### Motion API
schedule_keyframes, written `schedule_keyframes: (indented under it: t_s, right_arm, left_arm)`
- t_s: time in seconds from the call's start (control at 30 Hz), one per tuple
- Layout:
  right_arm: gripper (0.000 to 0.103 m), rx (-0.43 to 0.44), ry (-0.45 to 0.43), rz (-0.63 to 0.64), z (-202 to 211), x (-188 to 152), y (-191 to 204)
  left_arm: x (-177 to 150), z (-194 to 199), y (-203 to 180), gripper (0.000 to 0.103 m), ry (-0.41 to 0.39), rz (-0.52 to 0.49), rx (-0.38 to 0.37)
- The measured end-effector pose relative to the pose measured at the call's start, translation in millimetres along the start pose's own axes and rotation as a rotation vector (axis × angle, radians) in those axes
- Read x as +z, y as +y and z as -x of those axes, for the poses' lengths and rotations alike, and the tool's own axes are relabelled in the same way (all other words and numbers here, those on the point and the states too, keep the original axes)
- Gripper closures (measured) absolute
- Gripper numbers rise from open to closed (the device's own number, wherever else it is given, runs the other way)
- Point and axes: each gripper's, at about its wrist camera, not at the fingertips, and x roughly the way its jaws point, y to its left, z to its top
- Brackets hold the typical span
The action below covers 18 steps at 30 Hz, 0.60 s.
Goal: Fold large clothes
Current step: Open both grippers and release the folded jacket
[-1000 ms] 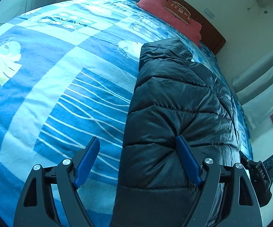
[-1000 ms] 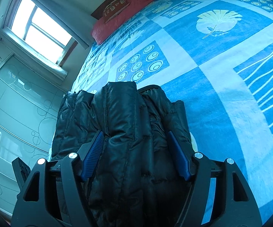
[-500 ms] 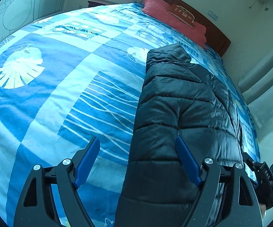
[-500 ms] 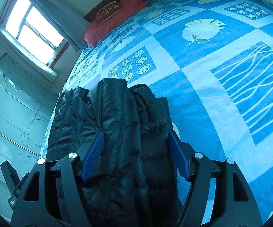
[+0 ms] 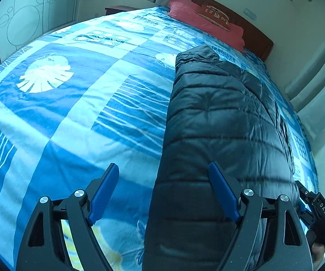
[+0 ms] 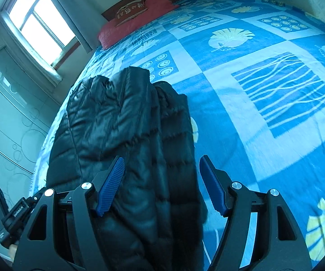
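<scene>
A dark quilted puffer jacket point(image 5: 225, 122) lies folded into a long strip on the blue patterned bedspread point(image 5: 76, 117). My left gripper point(image 5: 163, 164) hovers open over the jacket's near end, one finger above the bedspread and the other above the jacket. In the right wrist view the jacket point(image 6: 126, 117) lies bunched, with a sleeve fold on top. My right gripper point(image 6: 162, 158) is open above it, and its pads do not press the fabric. Each gripper shows at the edge of the other's view: the right gripper point(image 5: 315, 207) and the left gripper point(image 6: 4, 214).
A red pillow point(image 5: 207, 20) lies against the wooden headboard point(image 5: 257, 38) at the far end. A window point(image 6: 38, 24) with curtains and a pale wardrobe point(image 6: 9, 117) stand beside the bed. The bedspread point(image 6: 263, 85) stretches wide beside the jacket.
Both grippers have drawn back and risen a little from the jacket, so more of the bed shows. The jacket stays lying on the bedspread, and the jaws have kept their width.
</scene>
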Motion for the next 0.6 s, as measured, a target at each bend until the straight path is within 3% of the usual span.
schedule_keyframes:
  t_s: [0.33, 0.6]
  right_arm:
    - [0.034, -0.078, -0.011, 0.078, 31, -33, 5]
    - [0.034, -0.128, -0.021, 0.121, 56, -59, 6]
  left_arm:
    - [-31, 21, -16, 0.022, -0.028, -0.105, 0.067]
    - [-51, 40, -19, 0.022, -0.047, -0.123, 0.074]
